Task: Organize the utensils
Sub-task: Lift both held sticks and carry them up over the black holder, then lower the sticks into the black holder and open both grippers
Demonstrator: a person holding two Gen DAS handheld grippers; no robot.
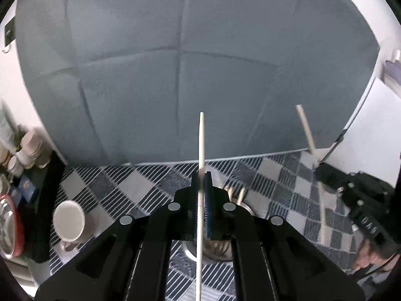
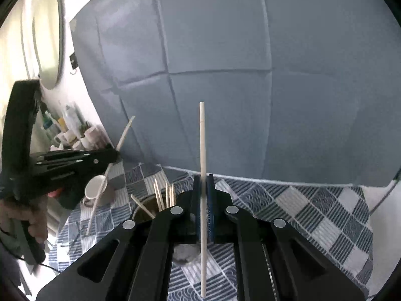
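My left gripper [image 1: 201,175] is shut on a pale wooden chopstick [image 1: 201,138] that stands upright between its blue pads, above the checkered tablecloth [image 1: 140,188]. Below it a round utensil holder [image 1: 220,250] is partly hidden, with chopstick tips [image 1: 234,193] poking out. My right gripper [image 2: 203,178] is likewise shut on an upright chopstick [image 2: 202,138]. The holder [image 2: 140,212] with several chopsticks [image 2: 163,198] sits just to its left. Each gripper shows in the other's view: the right gripper [image 1: 317,166] with its stick [image 1: 307,130], and the left gripper [image 2: 115,150] with its stick [image 2: 125,133].
A white mug [image 1: 69,222] stands on the cloth at the left, also seen as the mug [image 2: 94,190]. Jars and bottles [image 1: 27,148] crowd a dark shelf at the far left beside a red-rimmed metal bowl [image 1: 7,228]. A blue-grey creased cloth [image 1: 188,62] hangs behind the table.
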